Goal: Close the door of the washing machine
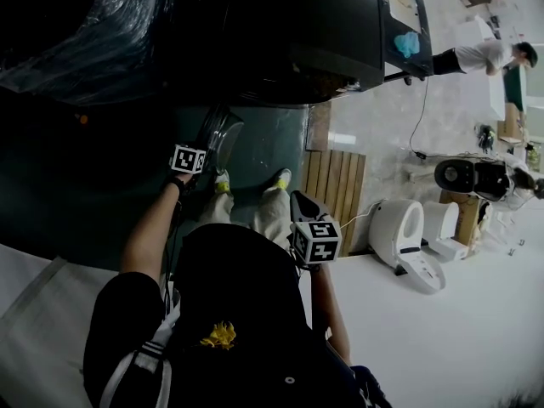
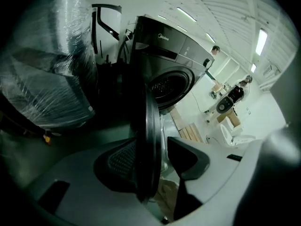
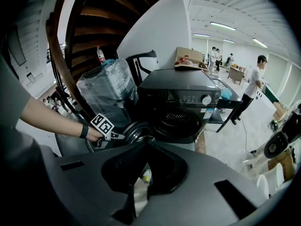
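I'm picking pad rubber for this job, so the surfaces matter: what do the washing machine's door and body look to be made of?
The washing machine door has a dark rim with a smooth, faint sheen, so it is probably moulded plastic. Its window is clear and bulging, so it looks like glass. The washing machine body has dark, smooth, reflective panels, likely painted metal, though plastic cannot be ruled out.

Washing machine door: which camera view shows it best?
The right gripper view: the open door shows as a round ring beside the drum opening. The left gripper view shows only its rim edge-on between the fingers of the left gripper. The head view shows it small and dark.
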A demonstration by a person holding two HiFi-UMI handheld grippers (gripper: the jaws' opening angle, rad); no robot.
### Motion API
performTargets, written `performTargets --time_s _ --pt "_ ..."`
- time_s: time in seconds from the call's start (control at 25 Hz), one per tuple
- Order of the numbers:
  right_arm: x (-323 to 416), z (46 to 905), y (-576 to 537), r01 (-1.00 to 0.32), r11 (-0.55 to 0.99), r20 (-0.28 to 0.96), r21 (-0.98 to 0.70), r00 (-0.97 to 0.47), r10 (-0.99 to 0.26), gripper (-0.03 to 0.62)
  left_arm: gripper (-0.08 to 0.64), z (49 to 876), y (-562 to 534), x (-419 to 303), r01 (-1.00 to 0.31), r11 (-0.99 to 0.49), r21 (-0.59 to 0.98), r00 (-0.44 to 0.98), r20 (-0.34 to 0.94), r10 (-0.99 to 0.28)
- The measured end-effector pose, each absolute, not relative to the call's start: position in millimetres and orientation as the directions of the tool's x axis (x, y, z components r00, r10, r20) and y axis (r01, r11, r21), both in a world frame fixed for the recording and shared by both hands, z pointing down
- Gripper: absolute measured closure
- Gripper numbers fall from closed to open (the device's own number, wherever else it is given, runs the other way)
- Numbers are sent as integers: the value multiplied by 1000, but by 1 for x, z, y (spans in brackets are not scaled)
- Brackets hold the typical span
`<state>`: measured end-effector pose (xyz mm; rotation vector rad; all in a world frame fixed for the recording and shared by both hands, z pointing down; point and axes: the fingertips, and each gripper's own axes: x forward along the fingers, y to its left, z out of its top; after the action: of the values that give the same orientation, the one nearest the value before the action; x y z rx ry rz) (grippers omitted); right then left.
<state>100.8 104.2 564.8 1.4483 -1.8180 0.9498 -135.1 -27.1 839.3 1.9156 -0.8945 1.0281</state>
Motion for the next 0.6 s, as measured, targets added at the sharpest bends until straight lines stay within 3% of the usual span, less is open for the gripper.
performTargets --time_s 0.2,0.6 --pt "108 562 106 -981 109 824 -158 -192 -533 566 356 839 -16 -125 -866 -367 338 440 864 -243" --pt "124 568 111 -984 73 831 -165 -179 -527 566 356 846 0 -84 -868 -359 342 426 885 -188"
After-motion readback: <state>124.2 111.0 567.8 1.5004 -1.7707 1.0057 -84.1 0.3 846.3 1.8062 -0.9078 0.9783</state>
